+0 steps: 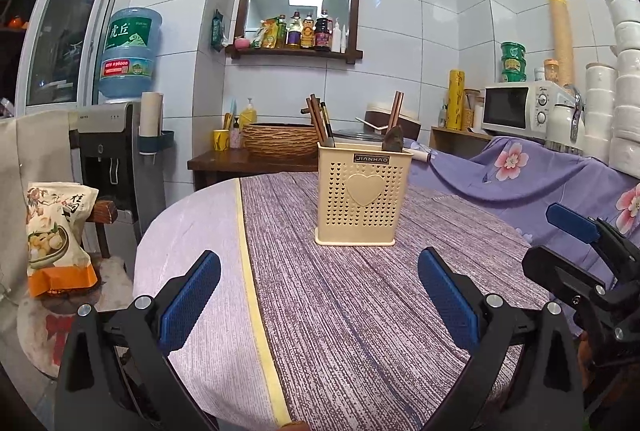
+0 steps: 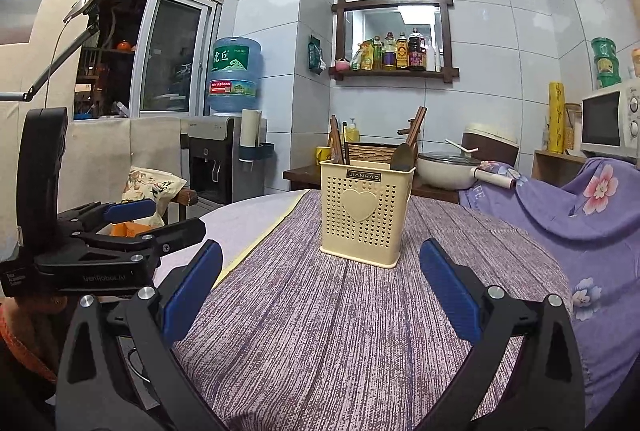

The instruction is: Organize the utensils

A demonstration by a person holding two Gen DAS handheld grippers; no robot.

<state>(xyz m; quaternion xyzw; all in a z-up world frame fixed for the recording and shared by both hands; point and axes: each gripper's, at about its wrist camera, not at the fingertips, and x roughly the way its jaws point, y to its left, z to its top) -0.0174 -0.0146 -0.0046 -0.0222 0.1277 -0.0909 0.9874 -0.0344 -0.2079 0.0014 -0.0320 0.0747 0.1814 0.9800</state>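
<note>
Holder (image 1: 363, 194) centre frame, chopsticks (image 1: 318, 119) and spoon (image 1: 394, 139) inside. Left gripper (image 1: 319, 295), right gripper (image 2: 320, 291) wide open, empty. Task looks near done; next likely retreat.

Your left wrist view looks low across the table (image 1: 360, 311), facing the utensil holder (image 1: 363, 195) from near. Your right wrist view sits just beside it, sharing holder (image 2: 366, 207), table and back wall.

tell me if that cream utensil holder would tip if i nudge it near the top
Probably yes. The utensil holder stands tall on a narrow base and looks like thin perforated plastic, so likely light. The chopsticks and spoon stick out above the rim, raising its weight. The woven cloth may grip the base.
</note>
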